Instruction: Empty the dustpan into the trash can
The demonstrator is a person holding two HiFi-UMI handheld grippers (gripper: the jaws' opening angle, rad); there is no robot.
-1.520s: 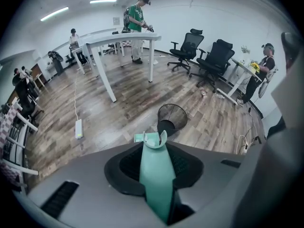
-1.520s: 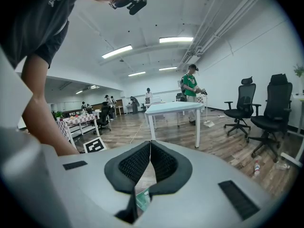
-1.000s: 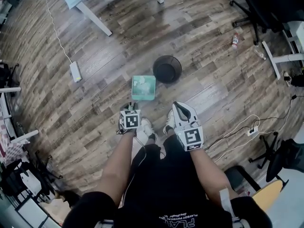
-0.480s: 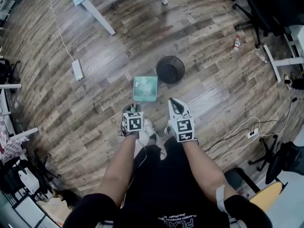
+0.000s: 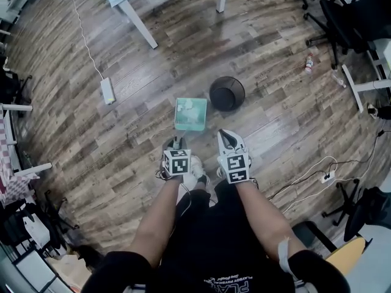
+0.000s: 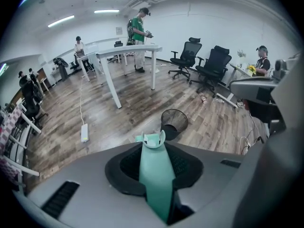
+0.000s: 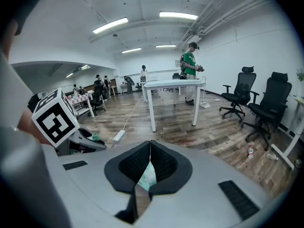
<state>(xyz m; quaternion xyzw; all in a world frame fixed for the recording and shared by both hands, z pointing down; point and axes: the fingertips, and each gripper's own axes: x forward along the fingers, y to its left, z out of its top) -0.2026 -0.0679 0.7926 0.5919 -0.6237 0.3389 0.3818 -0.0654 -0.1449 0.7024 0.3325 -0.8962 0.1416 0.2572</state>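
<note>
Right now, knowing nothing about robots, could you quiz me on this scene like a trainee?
1. True or false: the dustpan lies inside the trash can.
2. Which gripper holds the dustpan's handle? A left, B right, C neither.
3. Fill in: the right gripper has its jaws ____ and empty.
Key: 1 false, it is beside the can; 2 A, the left gripper; 3 shut.
</note>
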